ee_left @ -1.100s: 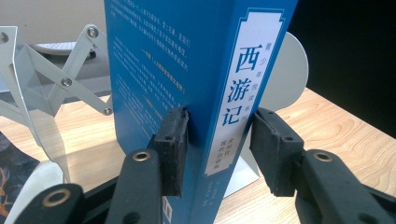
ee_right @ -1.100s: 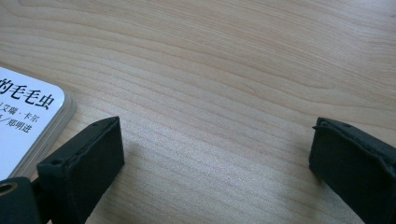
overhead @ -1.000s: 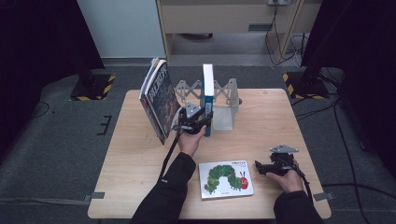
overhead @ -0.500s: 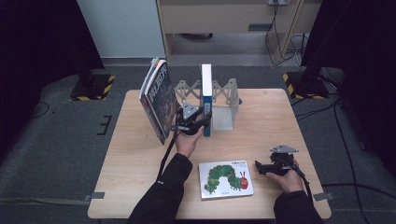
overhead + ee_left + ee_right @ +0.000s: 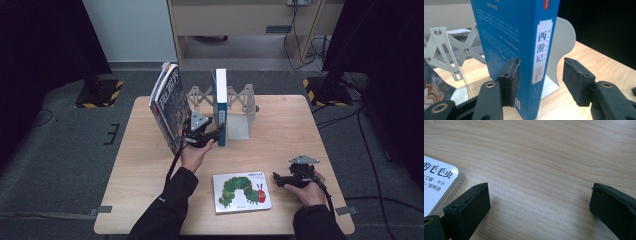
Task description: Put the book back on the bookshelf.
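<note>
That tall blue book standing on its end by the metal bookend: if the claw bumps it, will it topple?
Probably it tips easily: the blue book stands upright on a narrow edge. The white bookend beside it should stop a fall that way. It looks stiff and thick, so likely it stays rigid. The left claw is open around it.

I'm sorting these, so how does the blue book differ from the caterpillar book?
The blue book stands upright in the metal bookend rack; the caterpillar book lies flat on the table. The blue book is thick with a blue cover; the caterpillar book is thin and white. Both carry Chinese titles.
</note>
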Demonstrator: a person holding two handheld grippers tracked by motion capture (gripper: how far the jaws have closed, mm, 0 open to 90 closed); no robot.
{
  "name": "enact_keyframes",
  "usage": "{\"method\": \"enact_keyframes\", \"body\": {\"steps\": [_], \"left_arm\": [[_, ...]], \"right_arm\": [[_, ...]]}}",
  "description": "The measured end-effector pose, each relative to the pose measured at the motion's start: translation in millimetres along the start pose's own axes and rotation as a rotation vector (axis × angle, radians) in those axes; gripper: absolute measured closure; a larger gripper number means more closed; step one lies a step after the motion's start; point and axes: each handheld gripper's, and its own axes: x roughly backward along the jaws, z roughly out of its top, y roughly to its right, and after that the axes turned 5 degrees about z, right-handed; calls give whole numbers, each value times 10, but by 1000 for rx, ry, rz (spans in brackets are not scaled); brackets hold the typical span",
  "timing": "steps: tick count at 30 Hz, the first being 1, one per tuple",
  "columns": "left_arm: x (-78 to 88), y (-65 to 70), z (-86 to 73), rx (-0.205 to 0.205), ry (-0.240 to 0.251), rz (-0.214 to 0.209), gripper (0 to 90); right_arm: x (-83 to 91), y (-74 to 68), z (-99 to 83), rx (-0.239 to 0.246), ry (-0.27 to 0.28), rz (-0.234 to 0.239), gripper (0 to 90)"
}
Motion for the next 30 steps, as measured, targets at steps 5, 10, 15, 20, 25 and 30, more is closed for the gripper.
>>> {"method": "enact_keyframes", "body": {"steps": [5,10,15,20,25,30], "left_arm": [[145,0,-36,-38,-36,-15,425],[316,1,-156,-54,-84,-50,392],[486,15,-360,-88,-138,-76,377],[649,7,-548,-99,-183,-79,332],[783,-50,-747,-63,-234,-91,314],[830,-104,-916,-14,-270,-96,303]], "right_arm": [[-3,2,-1,-3,0,-4,24],[-1,3,-1,-2,-1,-3,25],[2,6,-3,-4,3,-7,38],[25,22,1,-9,5,-13,109],[84,18,28,-8,2,-17,194],[159,-66,42,-42,28,24,231]]}}
